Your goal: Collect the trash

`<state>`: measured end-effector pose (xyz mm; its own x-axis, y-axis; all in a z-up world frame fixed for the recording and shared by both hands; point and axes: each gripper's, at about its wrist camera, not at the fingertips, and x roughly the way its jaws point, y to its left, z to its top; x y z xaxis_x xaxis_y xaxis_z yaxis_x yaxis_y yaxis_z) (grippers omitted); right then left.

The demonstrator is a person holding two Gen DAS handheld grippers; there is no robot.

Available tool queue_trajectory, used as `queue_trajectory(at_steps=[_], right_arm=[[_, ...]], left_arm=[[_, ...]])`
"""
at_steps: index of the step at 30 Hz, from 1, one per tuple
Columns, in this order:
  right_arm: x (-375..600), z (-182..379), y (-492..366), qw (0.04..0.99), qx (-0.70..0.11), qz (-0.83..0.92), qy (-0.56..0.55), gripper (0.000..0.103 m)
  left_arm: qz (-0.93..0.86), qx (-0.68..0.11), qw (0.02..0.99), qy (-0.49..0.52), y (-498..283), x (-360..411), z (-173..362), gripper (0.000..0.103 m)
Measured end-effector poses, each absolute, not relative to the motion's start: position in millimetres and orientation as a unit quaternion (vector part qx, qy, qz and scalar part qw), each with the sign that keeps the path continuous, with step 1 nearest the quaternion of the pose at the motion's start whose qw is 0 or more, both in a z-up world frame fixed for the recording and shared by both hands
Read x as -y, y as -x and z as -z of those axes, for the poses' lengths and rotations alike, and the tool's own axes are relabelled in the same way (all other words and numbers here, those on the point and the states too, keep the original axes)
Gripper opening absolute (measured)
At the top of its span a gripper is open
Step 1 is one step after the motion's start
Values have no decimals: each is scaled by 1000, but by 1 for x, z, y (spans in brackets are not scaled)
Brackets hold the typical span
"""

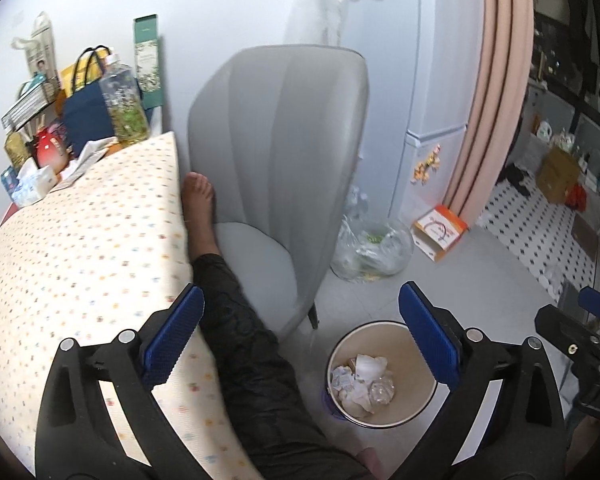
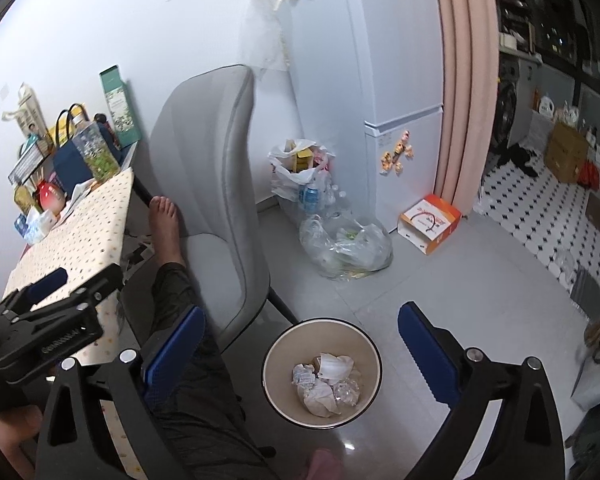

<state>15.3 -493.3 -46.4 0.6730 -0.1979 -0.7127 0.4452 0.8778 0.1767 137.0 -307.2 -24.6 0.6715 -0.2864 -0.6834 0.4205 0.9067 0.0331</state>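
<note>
Both sets of jaws stand wide apart with nothing between them. From the left wrist view, the left gripper (image 1: 300, 334) hangs above the floor, its blue pads (image 1: 172, 340) framing a dark trouser leg (image 1: 252, 360) and the waste bin (image 1: 382, 374). From the right wrist view, the right gripper (image 2: 300, 344) frames the same bin, with the left gripper showing at the left edge over the table.

The waste bin is a small round cream pail standing upright on the grey tiled floor (image 2: 440, 280), just beside the leg of the grey chair (image 2: 208, 184). Inside it lies the trash (image 2: 326, 384): several crumpled white papers and what looks like a bit of clear plastic wrap, though the blur makes that hard to confirm.

A bare foot (image 2: 164, 216) rests against the chair seat, close to the edge of the table with its dotted cloth (image 2: 76, 232). Boxes, a bottle and a dark blue bag crowd the far end of the table by the wall. Clear plastic bags (image 2: 344, 244) filled with bottles sit on the floor against the white fridge (image 2: 400, 80), and an orange and white box (image 2: 428, 224) lies near the pink curtain (image 2: 464, 80).
</note>
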Motion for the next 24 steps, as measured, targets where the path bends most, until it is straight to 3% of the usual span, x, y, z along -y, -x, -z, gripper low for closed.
queue_trajectory(at_steps=[24], right_arm=[[370,-38,-10,934,-317,131,-96,95]], left_arm=[[140,-299,944,-19,-105,168,-42,97]])
